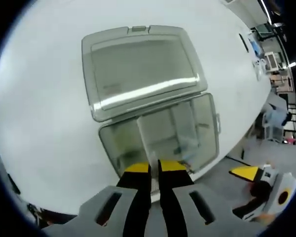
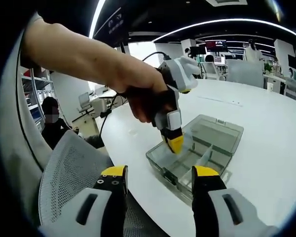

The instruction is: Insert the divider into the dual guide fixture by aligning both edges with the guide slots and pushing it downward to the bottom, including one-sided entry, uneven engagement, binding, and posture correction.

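No readable writing anywhere on the clear box (image 2: pixel 197 148), which sits open on the white surface (image 1: pixel 44 113), lid (image 1: pixel 140 69) laid flat behind the tray. The left tongs (image 1: pixel 154 167) are pressed together, pinching the top edge of the clear divider (image 1: pixel 160 131) standing in the tray. In the right gripper view a hand (image 2: pixel 145 96) angles them steeply down. The right tongs (image 2: pixel 160 173) hang spread, near the box, over a mesh chair (image 2: pixel 74 163).
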Demonstrator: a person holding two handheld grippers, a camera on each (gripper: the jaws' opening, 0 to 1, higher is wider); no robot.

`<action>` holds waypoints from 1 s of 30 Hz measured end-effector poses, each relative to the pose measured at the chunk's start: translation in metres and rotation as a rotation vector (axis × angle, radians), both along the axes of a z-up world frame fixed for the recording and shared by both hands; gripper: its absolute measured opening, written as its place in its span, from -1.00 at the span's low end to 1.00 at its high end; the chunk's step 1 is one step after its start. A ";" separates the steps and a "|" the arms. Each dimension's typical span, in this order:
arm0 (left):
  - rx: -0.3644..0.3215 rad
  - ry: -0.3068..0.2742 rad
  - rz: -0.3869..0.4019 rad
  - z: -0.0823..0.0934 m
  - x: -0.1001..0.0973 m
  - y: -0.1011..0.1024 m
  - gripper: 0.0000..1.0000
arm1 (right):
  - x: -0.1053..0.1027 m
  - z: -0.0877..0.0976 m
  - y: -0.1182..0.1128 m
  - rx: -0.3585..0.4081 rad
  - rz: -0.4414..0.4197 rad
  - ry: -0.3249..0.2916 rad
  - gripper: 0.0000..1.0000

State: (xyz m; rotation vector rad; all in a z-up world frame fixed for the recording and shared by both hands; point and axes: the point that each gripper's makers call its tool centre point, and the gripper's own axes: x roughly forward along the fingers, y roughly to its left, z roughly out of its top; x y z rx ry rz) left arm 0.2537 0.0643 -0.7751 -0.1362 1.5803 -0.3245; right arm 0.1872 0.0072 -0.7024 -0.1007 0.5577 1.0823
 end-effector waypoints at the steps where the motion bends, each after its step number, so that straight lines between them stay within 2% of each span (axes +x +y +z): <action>1: 0.003 -0.001 -0.002 0.000 0.000 0.000 -0.96 | 0.000 0.000 0.000 0.000 0.000 -0.001 -0.03; 16: 0.124 -0.004 -0.128 -0.002 -0.001 -0.001 -0.96 | 0.000 -0.002 0.000 -0.003 -0.005 0.003 -0.03; 30: 0.198 0.013 -0.166 -0.005 -0.001 -0.002 -0.95 | 0.000 -0.002 0.000 -0.002 -0.005 0.006 -0.04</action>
